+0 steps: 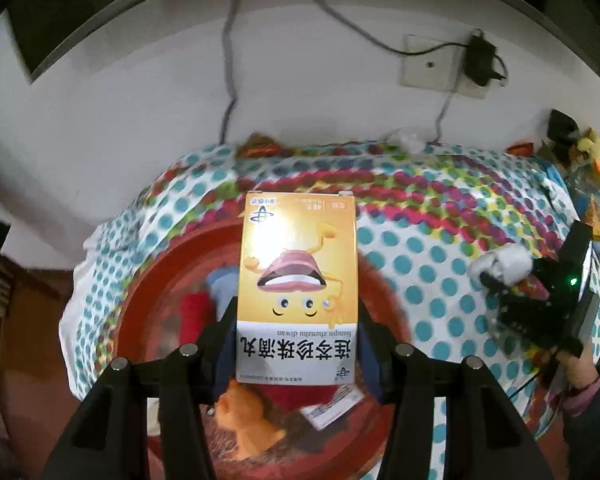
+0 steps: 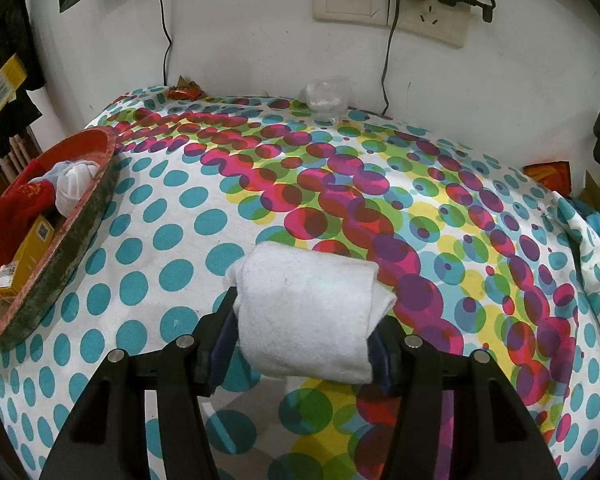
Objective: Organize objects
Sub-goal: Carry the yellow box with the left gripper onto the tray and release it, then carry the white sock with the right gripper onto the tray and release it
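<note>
Directly over the red basin (image 1: 140, 280), the left claw (image 1: 298, 316) clamps an orange medicine box (image 1: 298, 280), its long axis pointing away along the fingers. Farther right over the dotted bench (image 2: 172, 216), the right claw (image 2: 304, 336) grips a rolled white sock (image 2: 308, 312) crosswise; that basin lies well to its left.

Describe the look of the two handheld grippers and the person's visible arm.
Both grippers, left gripper and right gripper, are matte black plastic with angular linkage arms, round silver pins at the joints and dark blue pads inside the fingers. Seen from the left camera, the right unit has a green light, and the hand behind it wears a pink cuff under a dark sleeve.
</note>
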A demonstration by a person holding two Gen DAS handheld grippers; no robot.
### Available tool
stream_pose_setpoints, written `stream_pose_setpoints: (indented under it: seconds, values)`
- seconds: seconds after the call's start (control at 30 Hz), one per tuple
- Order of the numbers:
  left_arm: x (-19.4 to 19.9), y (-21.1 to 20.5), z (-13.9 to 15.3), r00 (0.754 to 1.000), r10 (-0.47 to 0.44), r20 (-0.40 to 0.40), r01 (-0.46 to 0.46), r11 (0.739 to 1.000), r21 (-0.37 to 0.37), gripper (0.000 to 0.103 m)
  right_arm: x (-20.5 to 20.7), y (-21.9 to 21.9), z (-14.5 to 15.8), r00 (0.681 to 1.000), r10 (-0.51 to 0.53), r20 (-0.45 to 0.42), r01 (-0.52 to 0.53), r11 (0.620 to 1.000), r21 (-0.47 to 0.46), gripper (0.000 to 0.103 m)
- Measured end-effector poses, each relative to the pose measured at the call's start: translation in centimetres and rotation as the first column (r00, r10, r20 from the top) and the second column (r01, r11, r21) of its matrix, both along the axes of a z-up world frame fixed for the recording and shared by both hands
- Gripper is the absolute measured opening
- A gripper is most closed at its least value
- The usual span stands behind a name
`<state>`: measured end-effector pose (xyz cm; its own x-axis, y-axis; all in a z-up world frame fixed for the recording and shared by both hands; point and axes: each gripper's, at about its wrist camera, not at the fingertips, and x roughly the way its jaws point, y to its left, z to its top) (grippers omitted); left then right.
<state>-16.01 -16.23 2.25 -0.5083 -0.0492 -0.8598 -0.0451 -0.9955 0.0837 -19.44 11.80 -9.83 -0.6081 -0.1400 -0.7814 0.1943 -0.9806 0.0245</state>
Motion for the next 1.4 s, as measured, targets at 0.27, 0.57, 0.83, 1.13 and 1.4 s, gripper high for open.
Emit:
stream_pose_setpoints:
  seconds: [0.27,0.57,0.83,1.13,1.4]
  values:
    - [2.2,-5.6,-3.0,0.993,0.105,0.052,-0.106,0.994,0.032,0.052,0.0,0.0,0.0,1.0,-0.002,0.0,0.002,1.0,0.002,0.053]
    - [3.5,-9.4,-6.0,0.979,0.179,0.096,-0.185,0.981,0.064,0.053,0.0,0.0,0.0,1.0,-0.006,0.0,0.006,1.0,0.006,0.054]
    - [3.8,-10.5,-7.5,0.974,0.202,0.099,-0.208,0.976,0.057,0.053,0.0,-0.1,0.0,1.0,-0.007,0.0,0.007,1.0,0.006,0.055]
    - [4.1,-10.4,-7.6,0.976,0.205,0.075,-0.208,0.978,0.024,0.06,0.0,-0.1,0.2,1.0,-0.009,-0.004,0.009,1.0,0.011,0.054]
    - [5.1,-9.7,-7.0,0.981,0.191,0.04,-0.193,0.98,0.049,0.081,-0.2,-0.6,1.0,0.999,-0.042,-0.014,0.043,0.998,0.043,0.046]
